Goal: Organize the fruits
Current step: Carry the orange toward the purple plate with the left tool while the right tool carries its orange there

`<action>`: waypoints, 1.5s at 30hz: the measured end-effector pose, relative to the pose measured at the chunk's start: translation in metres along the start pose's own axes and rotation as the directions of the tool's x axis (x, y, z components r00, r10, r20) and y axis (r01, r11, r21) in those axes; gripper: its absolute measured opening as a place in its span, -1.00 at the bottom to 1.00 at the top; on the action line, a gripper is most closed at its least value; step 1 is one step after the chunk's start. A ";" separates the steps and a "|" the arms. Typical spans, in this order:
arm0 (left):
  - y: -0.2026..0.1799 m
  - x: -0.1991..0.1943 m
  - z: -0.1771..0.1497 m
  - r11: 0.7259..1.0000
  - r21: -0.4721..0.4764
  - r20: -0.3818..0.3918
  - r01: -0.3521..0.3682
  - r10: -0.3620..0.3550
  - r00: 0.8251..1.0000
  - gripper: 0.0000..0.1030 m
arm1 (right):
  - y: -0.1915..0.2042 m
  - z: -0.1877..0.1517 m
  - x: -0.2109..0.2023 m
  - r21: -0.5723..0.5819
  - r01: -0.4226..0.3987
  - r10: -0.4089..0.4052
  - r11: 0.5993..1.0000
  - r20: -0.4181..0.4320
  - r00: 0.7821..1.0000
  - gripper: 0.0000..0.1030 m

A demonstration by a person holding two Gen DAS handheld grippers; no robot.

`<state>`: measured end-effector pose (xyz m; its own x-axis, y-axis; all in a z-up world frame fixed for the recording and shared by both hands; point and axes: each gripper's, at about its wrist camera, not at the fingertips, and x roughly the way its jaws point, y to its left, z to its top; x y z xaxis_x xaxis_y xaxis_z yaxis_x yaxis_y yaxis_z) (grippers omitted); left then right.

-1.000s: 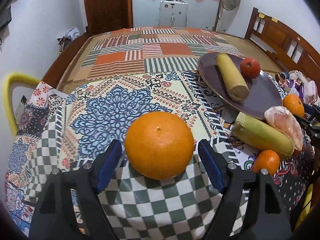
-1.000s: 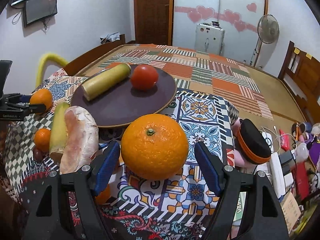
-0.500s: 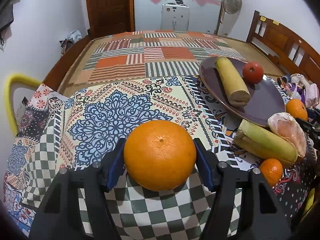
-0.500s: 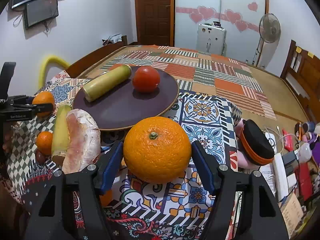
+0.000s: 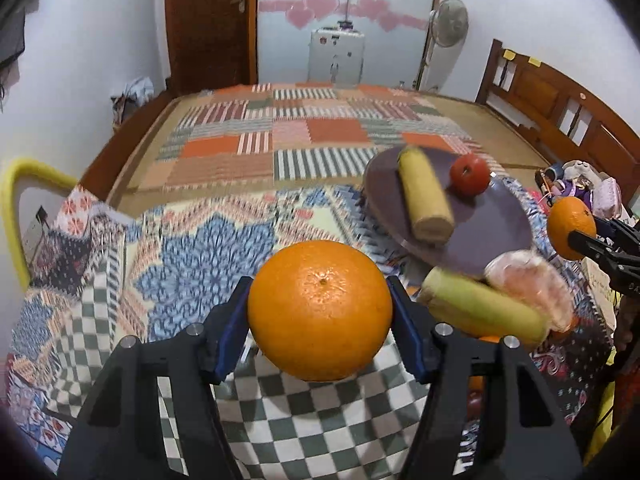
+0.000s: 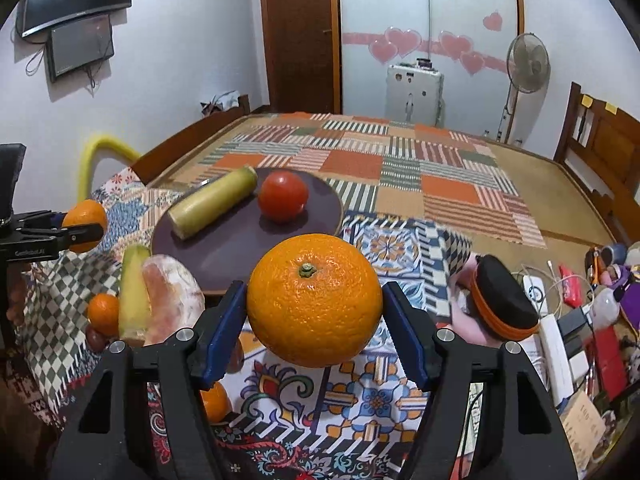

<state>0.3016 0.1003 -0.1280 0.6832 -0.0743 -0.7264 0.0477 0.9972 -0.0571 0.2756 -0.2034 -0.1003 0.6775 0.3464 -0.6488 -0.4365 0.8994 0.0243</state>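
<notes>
The left gripper (image 5: 320, 312) has its blue pads pressed against both sides of a large orange (image 5: 320, 310), held clear above the checked cloth (image 5: 320, 420), and the right gripper (image 6: 314, 300) clamps a second orange (image 6: 314, 300) the same way, its stem end turned up, over the patterned cloth (image 6: 360, 400). Just beyond both sits the purple plate (image 6: 240, 240) carrying a yellow-green stalk piece (image 6: 212, 204) and a tomato (image 6: 283, 197), with bare plate surface on its near side. Another stalk piece (image 5: 484, 308) and a peeled citrus (image 5: 532, 284) lie touching off the plate's near edge with small oranges (image 6: 103, 314) by them, while clutter (image 6: 560, 320) crowds the table's right edge and the quilted area (image 5: 300, 136) behind lies open.
</notes>
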 end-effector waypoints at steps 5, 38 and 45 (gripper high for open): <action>-0.010 -0.007 0.017 1.000 0.010 0.036 0.006 -0.007 0.999 0.24 | 0.000 0.011 -0.003 0.000 0.004 -0.004 1.000 0.028 1.000 0.26; -0.051 0.064 0.079 0.998 0.066 0.021 0.018 -0.019 1.000 0.24 | 0.028 0.044 0.058 -0.086 -0.073 0.069 0.994 -0.041 0.997 0.26; -0.056 0.080 0.076 0.997 0.072 -0.012 0.009 -0.008 1.000 0.24 | 0.032 0.044 0.065 -0.103 -0.088 0.081 0.991 -0.074 0.994 0.26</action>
<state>0.4089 0.0390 -0.1304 0.6743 -0.0825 -0.7338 0.1063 0.9942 -0.0141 0.3319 -0.1398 -0.1080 0.5947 0.3972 -0.6990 -0.5532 0.8331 0.0028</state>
